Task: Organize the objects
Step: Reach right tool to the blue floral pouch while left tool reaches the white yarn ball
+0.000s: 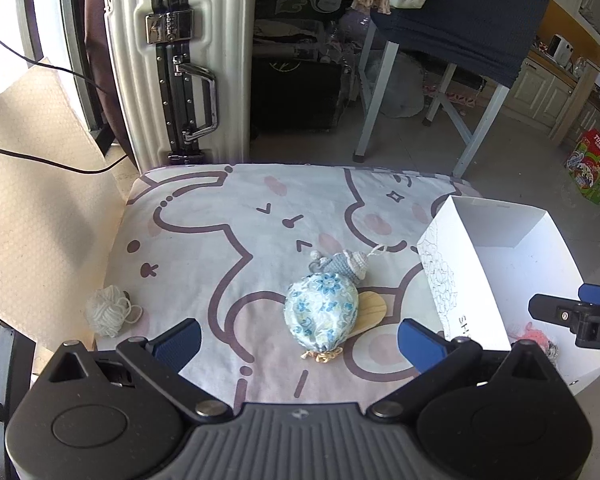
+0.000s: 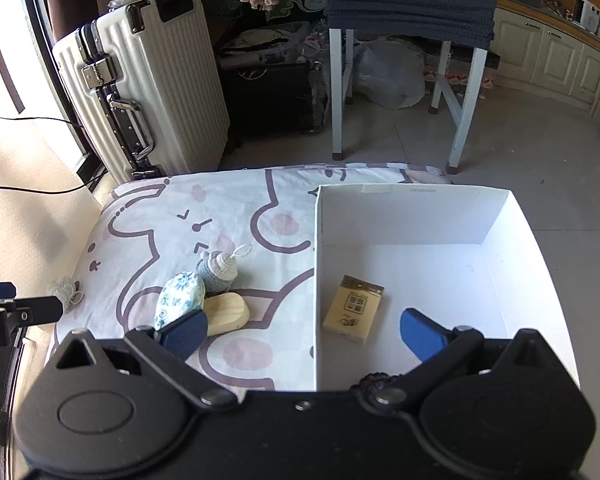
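Hovering above patterned cushion [image 1: 204, 248], your left gripper [image 1: 298, 340] spread wide, grasping nothing. Left to right below you: white yarn ball [image 1: 109, 311], floral pouch [image 1: 321, 310] atop wooden piece [image 2: 227, 313], crocheted toy [image 1: 346, 263] touching pouch's far end. Your right gripper [image 2: 302, 335] likewise released, straddling left wall of white box [image 2: 416, 216]; tan card packet [image 2: 353, 308] lies inside on box floor.

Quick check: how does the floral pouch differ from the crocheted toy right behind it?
The floral pouch is smooth printed fabric, blue flowers on white; the crocheted toy is knitted grey and cream yarn. The pouch looks bigger and partly covers a wooden piece; the toy has a string loop. Both lie on the cloth, outside the white box.
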{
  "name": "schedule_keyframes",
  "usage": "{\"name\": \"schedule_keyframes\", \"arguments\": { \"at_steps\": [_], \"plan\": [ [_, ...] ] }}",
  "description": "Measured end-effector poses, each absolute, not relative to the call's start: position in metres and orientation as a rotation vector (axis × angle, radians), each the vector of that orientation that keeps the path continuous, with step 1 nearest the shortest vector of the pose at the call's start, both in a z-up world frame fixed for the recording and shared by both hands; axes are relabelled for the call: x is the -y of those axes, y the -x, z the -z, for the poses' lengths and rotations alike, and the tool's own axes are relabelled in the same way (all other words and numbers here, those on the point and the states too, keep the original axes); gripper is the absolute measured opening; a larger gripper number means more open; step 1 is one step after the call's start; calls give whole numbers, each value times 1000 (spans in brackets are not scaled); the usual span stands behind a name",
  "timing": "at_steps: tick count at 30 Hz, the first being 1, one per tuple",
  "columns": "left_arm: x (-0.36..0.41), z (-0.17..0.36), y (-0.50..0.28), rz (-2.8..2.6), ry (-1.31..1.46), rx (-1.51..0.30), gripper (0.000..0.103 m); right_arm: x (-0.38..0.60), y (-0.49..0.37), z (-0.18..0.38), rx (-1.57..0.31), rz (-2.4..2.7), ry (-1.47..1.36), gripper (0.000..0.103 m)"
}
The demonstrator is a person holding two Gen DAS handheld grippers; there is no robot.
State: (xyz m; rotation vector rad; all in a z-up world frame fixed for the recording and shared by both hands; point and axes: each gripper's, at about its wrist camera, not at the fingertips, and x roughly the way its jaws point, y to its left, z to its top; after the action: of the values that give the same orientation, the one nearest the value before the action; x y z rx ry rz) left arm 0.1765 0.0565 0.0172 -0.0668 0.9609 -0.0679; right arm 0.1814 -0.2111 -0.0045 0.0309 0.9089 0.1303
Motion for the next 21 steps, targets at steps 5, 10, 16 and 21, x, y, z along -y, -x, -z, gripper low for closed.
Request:
{"name": "schedule_keyframes", "arguments": {
  "at_steps": [5,10,16,21],
  "plan": [
    [-74,-15,-177,36,82,-963,103,194,-188,8,-911,-158,-20,103],
    [-94,-14,-180,0,102,-956,103,176,-194,15,-907,-180,-4,103],
    [-122,-10,-187,-61,93,-932,103,157,-201,22,-884,-206,5,103],
    [-146,-2,-198,-128,89,-949,103,144,-211,30,-874,-207,-9,103]
  ]
}}
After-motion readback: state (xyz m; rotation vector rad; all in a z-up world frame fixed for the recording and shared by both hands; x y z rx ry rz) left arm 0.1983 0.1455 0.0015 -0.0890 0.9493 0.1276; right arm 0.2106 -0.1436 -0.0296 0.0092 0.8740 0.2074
